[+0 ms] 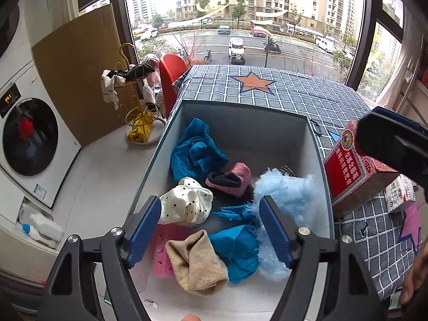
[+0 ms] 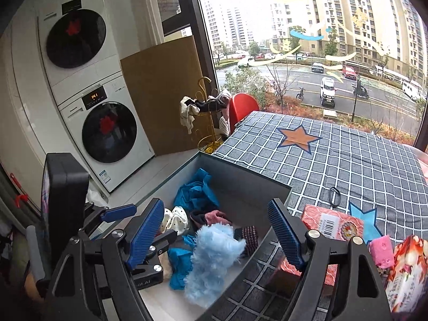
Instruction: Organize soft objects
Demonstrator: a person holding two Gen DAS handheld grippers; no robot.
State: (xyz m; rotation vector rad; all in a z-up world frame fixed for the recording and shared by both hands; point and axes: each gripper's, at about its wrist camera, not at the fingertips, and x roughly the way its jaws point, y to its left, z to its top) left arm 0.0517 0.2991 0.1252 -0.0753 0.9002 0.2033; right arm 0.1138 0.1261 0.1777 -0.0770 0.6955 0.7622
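Observation:
A grey open box (image 1: pixel 242 123) sits against the checked table and holds several soft things: blue crumpled cloth (image 1: pixel 195 149), a white dotted cloth (image 1: pixel 187 204), a pink-and-black knit piece (image 1: pixel 231 180), a beige sock (image 1: pixel 198 263), a pale blue fluffy piece (image 1: pixel 290 195) and a pink sponge (image 1: pixel 163 256). My left gripper (image 1: pixel 211 231) is open and empty above the box. My right gripper (image 2: pixel 216 232) is open and empty over the box's right side; the fluffy piece (image 2: pixel 211 262) lies below it. A pink sponge (image 2: pixel 382 251) lies on the table.
The checked tablecloth with stars (image 2: pixel 334 155) carries a red carton (image 1: pixel 353 165), a patterned box (image 2: pixel 331 224), a black hair tie (image 2: pixel 334 195) and a printed packet (image 2: pixel 406 275). Stacked washing machines (image 2: pixel 107 131), a gold rack (image 1: pixel 136 101) and cardboard (image 1: pixel 77 72) stand on the left.

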